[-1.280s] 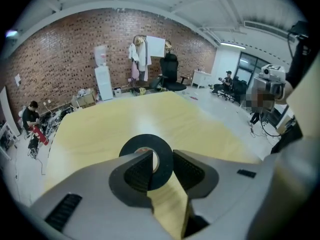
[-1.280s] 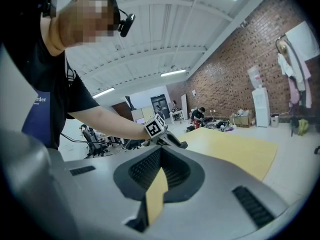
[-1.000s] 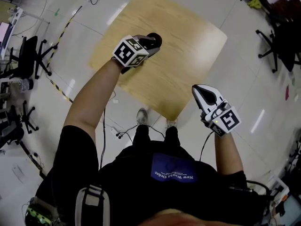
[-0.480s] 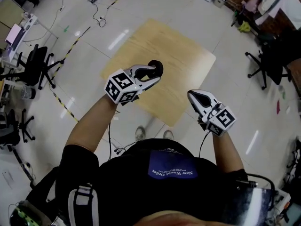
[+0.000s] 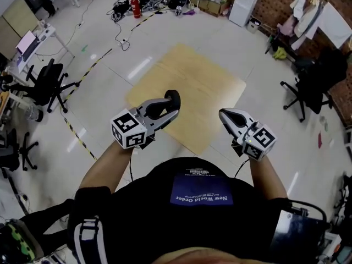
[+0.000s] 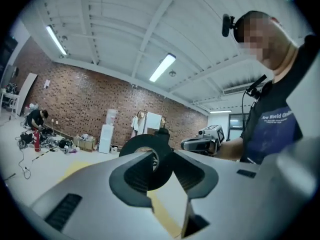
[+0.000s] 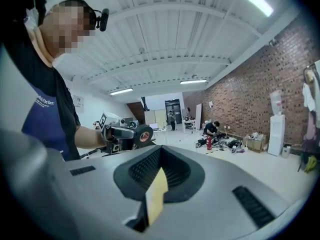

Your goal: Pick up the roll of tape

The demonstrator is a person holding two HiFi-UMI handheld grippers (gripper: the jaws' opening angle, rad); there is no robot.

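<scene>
The roll of tape [image 5: 172, 99] is black and stands on edge between the jaws of my left gripper [image 5: 168, 106], which is shut on it, lifted well above the square wooden table [image 5: 209, 87]. In the left gripper view the roll of tape [image 6: 148, 155] fills the gap at my left gripper [image 6: 159, 170]. My right gripper [image 5: 225, 115] hovers to the right at about the same height, shut with nothing in it. In the right gripper view my right gripper [image 7: 159, 176] shows pads together, with the held tape [image 7: 144, 134] off to the left.
Office chairs [image 5: 47, 84] stand on the floor at the left and another chair [image 5: 308, 89] at the right. Cables and a red fire extinguisher [image 5: 136, 7] lie beyond the table, near a white cabinet [image 5: 245, 3]. A black-yellow floor strip [image 5: 74, 133] runs along the left.
Both grippers have risen away from the table and drawn back toward the person. The left one carries the tape up with it. The head view has tilted up, showing more floor.
</scene>
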